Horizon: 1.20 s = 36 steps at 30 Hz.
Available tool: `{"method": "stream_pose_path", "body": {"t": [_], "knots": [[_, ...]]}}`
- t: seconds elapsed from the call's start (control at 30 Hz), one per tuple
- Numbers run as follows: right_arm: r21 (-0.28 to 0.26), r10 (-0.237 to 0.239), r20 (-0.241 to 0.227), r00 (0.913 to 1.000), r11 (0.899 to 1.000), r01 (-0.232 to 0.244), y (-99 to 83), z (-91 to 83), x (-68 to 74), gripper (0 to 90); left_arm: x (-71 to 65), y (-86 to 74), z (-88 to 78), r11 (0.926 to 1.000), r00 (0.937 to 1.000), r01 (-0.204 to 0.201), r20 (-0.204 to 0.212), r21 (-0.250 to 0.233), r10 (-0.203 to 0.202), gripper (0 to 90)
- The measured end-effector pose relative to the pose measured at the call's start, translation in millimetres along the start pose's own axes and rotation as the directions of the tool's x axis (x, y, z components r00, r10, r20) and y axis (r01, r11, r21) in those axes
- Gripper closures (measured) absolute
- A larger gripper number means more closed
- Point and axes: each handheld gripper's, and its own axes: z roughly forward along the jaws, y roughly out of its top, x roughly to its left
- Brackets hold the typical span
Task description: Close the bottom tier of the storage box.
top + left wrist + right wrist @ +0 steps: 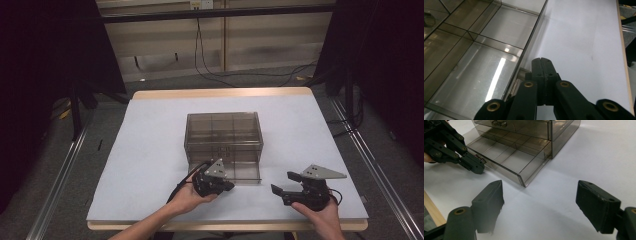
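Bottom drawer pulled out of smoky organizer box, left gripper jaws together on its handle, right gripper jaws apart, empty, near right.

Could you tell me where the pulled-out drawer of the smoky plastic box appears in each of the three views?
High view: the drawer sits just below centre, sticking out of the box towards the person.
Left gripper view: the drawer takes up the left half, its dividers plain.
Right gripper view: the drawer lies at upper centre, its corner pointing down.
Shared landmark: the left gripper, jaws shut, at the drawer's front wall.
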Motion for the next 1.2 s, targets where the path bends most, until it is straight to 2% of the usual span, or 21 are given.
{"method": "stream_pose_path", "body": {"t": [0.07,0.13,0.23,0.27,0.33,0.63,0.67,0.83,0.93,0.97,1.03,1.13,1.2], "knots": [[0.003,0.0,-0.001,1.0,1.0,0.0,0.0,0.0,0.0,22.3,1.2,1.2,-1.4,0.9997,1.0,-0.005,-0.004,0.023,0.005,90.0],[0.002,0.001,-0.002,1.0,1.0,-0.001,0.1,0.0,0.2,22.3,2.2,0.0,0.2,1.0,1.0,0.005,0.003,-0.006,-0.005,90.0],[0.002,0.0,-0.002,1.0,1.0,0.0,0.1,-0.1,0.2,22.3,2.3,0.1,0.0,1.0,1.0,0.005,-0.001,-0.001,-0.005,90.0],[0.0,0.0,-0.001,1.0,1.0,0.0,0.0,0.0,0.1,22.2,2.6,1.0,-1.2,0.9999,1.0,0.002,-0.003,0.014,-0.002,90.0],[0.003,0.001,-0.003,1.0,1.0,-0.001,0.1,-0.1,0.0,22.3,3.1,0.5,0.2,0.9999,1.0,0.009,0.004,-0.01,-0.009,90.0],[-0.001,0.002,-0.003,1.0,1.0,-0.002,-0.2,-0.3,0.0,22.4,3.9,-0.2,-6.1,0.9999,1.0,0.007,-0.001,0.013,-0.007,90.0],[-0.001,0.002,-0.002,1.0,1.0,-0.002,-0.3,-0.4,-0.1,22.5,4.0,-2.1,-5.2,0.9996,0.9999,0.014,0.003,-0.025,-0.014,90.0],[0.003,0.002,-0.004,1.0,1.0,-0.002,-0.1,0.0,-0.2,22.4,6.2,-4.1,-11.6,0.9996,0.9998,0.019,-0.005,-0.023,-0.02,90.0],[0.004,0.003,-0.004,1.0,1.0,-0.003,0.2,0.5,0.4,22.5,6.3,-4.3,-11.7,0.9994,0.9998,0.022,-0.003,-0.027,-0.022,90.0],[0.004,0.003,-0.004,1.0,1.0,-0.003,0.2,0.6,0.3,22.5,6.7,-3.8,-12.5,0.9998,0.9998,0.017,-0.008,-0.013,-0.018,90.0],[0.005,0.003,-0.004,1.0,1.0,-0.003,0.1,0.6,0.2,22.5,7.2,-4.2,-11.6,0.9994,0.9997,0.025,-0.005,-0.025,-0.025,90.0],[0.003,0.002,-0.005,1.0,1.0,-0.002,0.0,0.4,0.2,22.5,8.4,-3.1,-12.6,0.9998,0.9998,0.02,-0.009,-0.007,-0.02,90.0],[0.003,0.002,-0.006,1.0,1.0,-0.002,0.1,0.4,0.1,22.5,8.5,-3.3,-11.9,0.9996,0.9996,0.026,-0.012,-0.015,-0.026,90.0]]}}
